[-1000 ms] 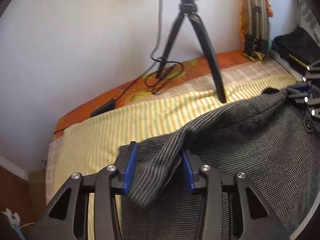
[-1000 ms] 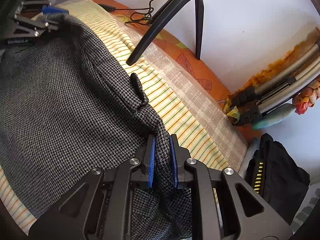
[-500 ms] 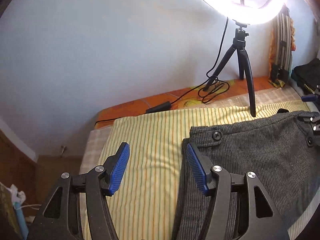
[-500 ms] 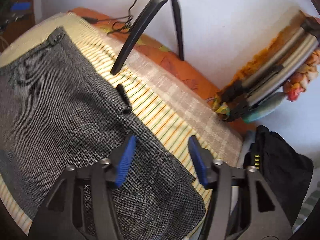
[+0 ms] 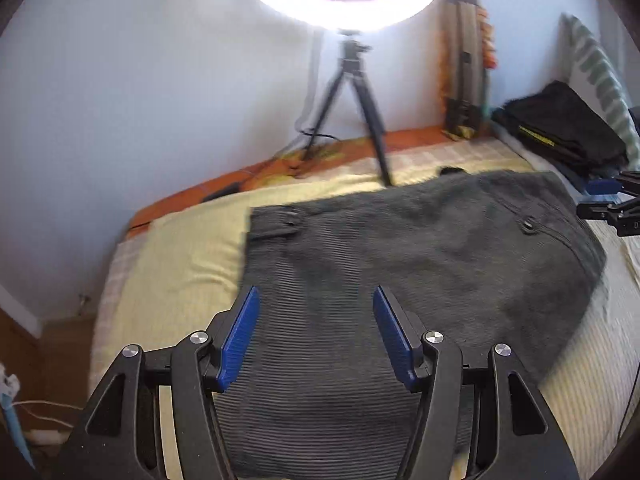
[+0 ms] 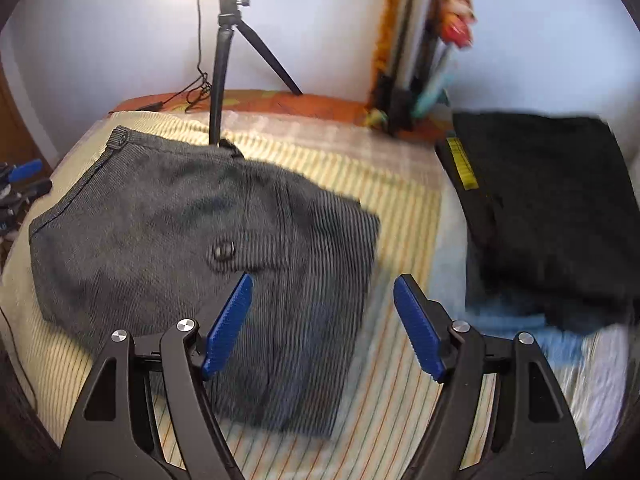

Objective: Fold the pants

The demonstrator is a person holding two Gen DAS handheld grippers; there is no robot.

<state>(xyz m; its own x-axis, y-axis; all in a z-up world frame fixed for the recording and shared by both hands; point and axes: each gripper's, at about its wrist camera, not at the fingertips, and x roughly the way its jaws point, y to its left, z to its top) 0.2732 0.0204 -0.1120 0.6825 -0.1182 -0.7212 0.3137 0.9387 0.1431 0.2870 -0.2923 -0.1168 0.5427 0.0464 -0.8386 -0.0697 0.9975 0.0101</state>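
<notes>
The grey houndstooth pants (image 5: pixel 400 264) lie folded flat on the yellow striped bedsheet (image 5: pixel 172 272); they also show in the right wrist view (image 6: pixel 168 224), with a button (image 6: pixel 223 251) on top. My left gripper (image 5: pixel 316 336) is open and empty, raised above the pants' near left part. My right gripper (image 6: pixel 324 324) is open and empty above the pants' right edge. The right gripper shows at the far right of the left wrist view (image 5: pixel 612 204); the left gripper shows at the left edge of the right wrist view (image 6: pixel 20 188).
A ring light on a black tripod (image 5: pixel 352 92) stands on the bed by the wall, also in the right wrist view (image 6: pixel 224 60). A pile of black clothes (image 6: pixel 548 208) lies to the right. Rolled mats (image 5: pixel 466 76) lean in the corner. Cables (image 6: pixel 188 92) run along the wall.
Both grippers let go of the pants, opened wide and pulled back and up. The pants now lie flat on the sheet.
</notes>
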